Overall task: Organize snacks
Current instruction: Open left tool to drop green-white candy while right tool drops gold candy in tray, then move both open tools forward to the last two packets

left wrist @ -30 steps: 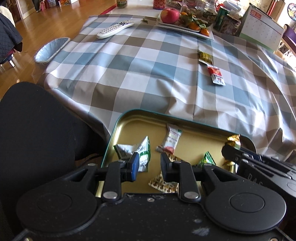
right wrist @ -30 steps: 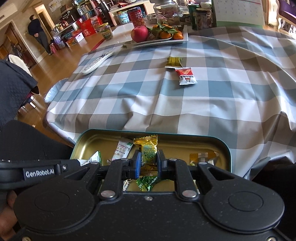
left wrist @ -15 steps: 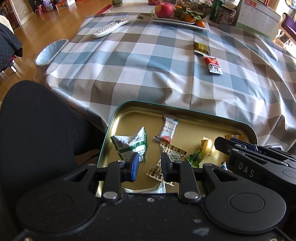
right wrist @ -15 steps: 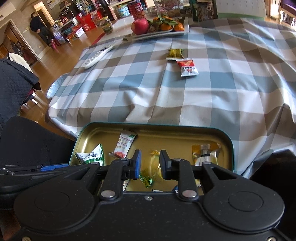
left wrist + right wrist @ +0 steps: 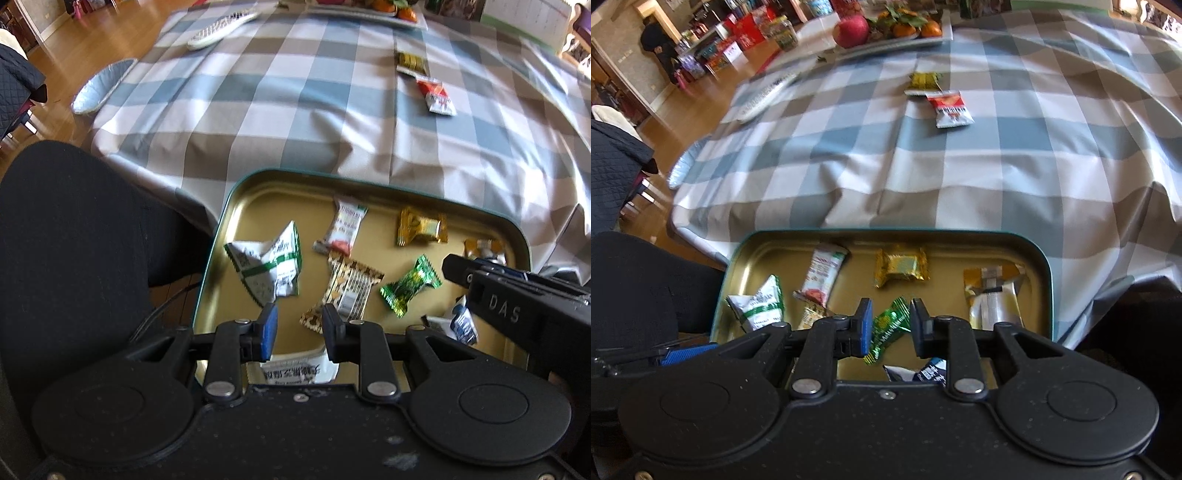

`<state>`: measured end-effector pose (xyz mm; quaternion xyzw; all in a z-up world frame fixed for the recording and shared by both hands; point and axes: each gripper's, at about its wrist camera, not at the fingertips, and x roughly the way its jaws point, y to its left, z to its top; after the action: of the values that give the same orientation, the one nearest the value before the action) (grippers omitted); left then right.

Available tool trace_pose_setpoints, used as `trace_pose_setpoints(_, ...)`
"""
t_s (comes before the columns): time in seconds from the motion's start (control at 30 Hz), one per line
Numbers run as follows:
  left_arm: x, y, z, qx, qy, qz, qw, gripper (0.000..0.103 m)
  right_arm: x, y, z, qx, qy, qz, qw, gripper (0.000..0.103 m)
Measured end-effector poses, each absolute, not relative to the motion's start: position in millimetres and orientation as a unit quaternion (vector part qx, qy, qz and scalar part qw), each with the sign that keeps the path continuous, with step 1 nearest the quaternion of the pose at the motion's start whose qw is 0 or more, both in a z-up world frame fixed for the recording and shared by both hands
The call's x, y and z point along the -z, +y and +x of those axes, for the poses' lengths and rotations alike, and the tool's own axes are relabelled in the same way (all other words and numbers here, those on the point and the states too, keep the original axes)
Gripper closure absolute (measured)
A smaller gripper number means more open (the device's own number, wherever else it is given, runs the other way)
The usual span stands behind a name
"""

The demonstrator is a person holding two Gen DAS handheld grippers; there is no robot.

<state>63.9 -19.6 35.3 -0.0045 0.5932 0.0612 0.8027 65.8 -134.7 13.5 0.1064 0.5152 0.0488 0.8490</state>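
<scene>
Both the left gripper (image 5: pixel 300 328) and right gripper (image 5: pixel 889 325) hover with fingers spread, empty, over the snack tin (image 5: pixel 236 192); the right gripper's side reads "DAS".

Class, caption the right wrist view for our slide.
Open right claw above a snack-filled tin tray; two packets remain on the tablecloth.
</scene>
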Motion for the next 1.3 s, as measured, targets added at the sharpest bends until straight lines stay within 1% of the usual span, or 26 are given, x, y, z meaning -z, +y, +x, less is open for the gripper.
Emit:
trace_pose_setpoints(0.37,-27.4,-17.0,68.4,-0.060,0.611,-0.010,0.789,0.077,7.9,-138.7,73.0,-0.026,0.590,0.109,0.799,0.069)
trace_pose_setpoints(0.63,-24.2,-16.6,84.8,-0.042,0.632,-0.010,0.774,0.077,8.1,-138.5,77.2,-0.028,0.619,0.110,0.777,0.069)
trace_pose_setpoints(0.87,-24.5,-12.9,110.1,-0.017,0.659,-0.015,0.752,0.077,6.6,-139.3,81.6,-0.029,0.662,0.101,0.742,0.069)
trace_pose_setpoints(1.13,-38.5,-12.8,146.5,-0.007,0.666,0.005,0.746,0.077,-10.5,-149.7,98.9,-0.031,0.680,0.107,0.725,0.069)
trace_pose_setpoints(1.3,-53.0,-15.0,175.1,-0.008,0.654,0.017,0.756,0.077,-25.7,-159.7,124.9,-0.012,0.669,0.106,0.736,0.069)
